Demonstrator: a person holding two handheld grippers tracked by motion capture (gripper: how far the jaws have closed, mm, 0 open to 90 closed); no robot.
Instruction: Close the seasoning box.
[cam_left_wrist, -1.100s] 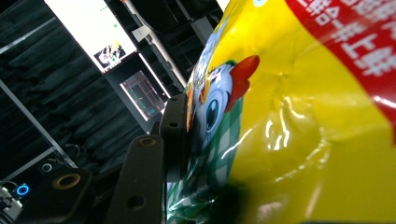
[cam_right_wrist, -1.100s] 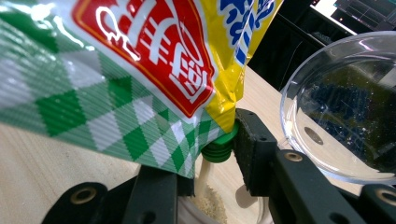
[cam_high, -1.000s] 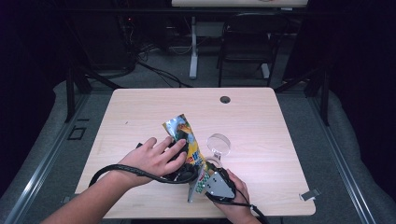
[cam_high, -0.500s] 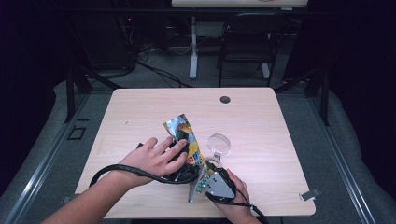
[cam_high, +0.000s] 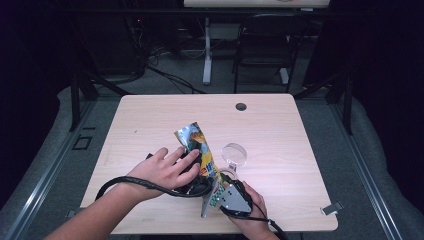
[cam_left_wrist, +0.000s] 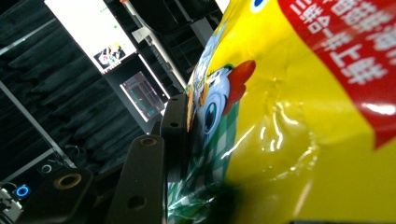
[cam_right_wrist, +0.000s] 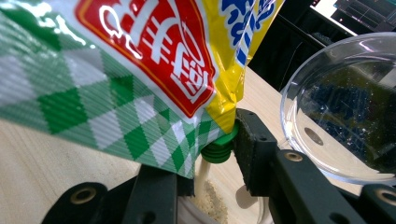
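Observation:
A yellow snack bag with a chicken picture, a red label and a green checked end lies tilted over the table's front middle. My left gripper, under the person's left hand, is shut on the bag; one black finger presses its side. The bag's green spout points down, and a thin stream of pale powder falls from it. My right gripper holds a small clear cup with powder in it right under the spout. The other left finger is hidden behind the bag.
A clear round dish sits just right of the bag, close to the right gripper. The wooden table has a cable hole at the back. Black cables loop at the front left. Chairs and desk legs stand beyond.

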